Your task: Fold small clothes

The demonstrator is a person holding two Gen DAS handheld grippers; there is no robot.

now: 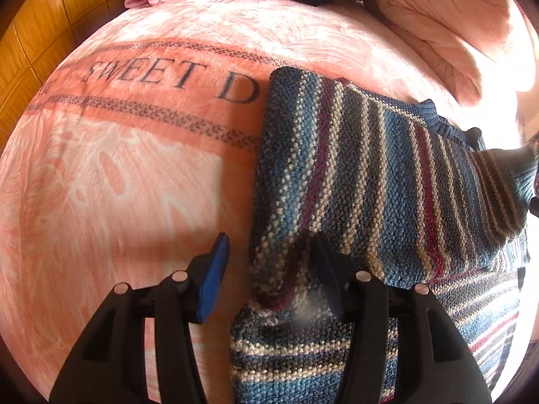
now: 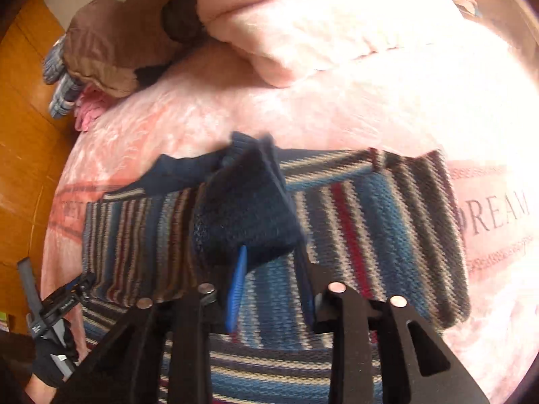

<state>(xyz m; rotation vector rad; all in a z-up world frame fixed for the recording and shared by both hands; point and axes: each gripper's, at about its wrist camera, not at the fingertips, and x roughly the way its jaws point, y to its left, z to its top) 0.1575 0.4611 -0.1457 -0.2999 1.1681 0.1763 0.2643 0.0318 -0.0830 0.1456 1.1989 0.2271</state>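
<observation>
Readable text: the pink blanket (image 1: 134, 175) carries a printed band with "SWEET D…" in dark serif capitals in the left wrist view; the right wrist view shows "DREAM" on the same band, on the far side of the garment, and a fragment ending "ET" at its other end.

Surface: a bed covered by the pink and white patterned blanket. A folded pale pink quilt (image 2: 320, 33) lies at the far end. Beside it, a brown padded jacket (image 2: 111, 50) over pink clothing and a blue-and-white striped piece at the bed edge. Orange wood flooring (image 1: 30, 33) beyond the bed.

Task item: striped knit sweater (image 1: 370, 168) in blue, grey, cream and dark red, lying across the printed band, one sleeve folded over the body.

Left gripper (image 1: 269, 269): jaws spread wide, straddling the sweater's folded edge; blue pad (image 1: 215, 276) over bare blanket, other finger on the knit. Nothing clamped.

Right gripper (image 2: 273, 286): dark blue ribbed cuff (image 2: 242, 215) sits between the blue-padded fingers with a visible gap around it; frame blurred, grip state cannot be told.

Lower left of the right wrist view: a black-gloved hand (image 2: 50, 357) on the other tool's handle.
</observation>
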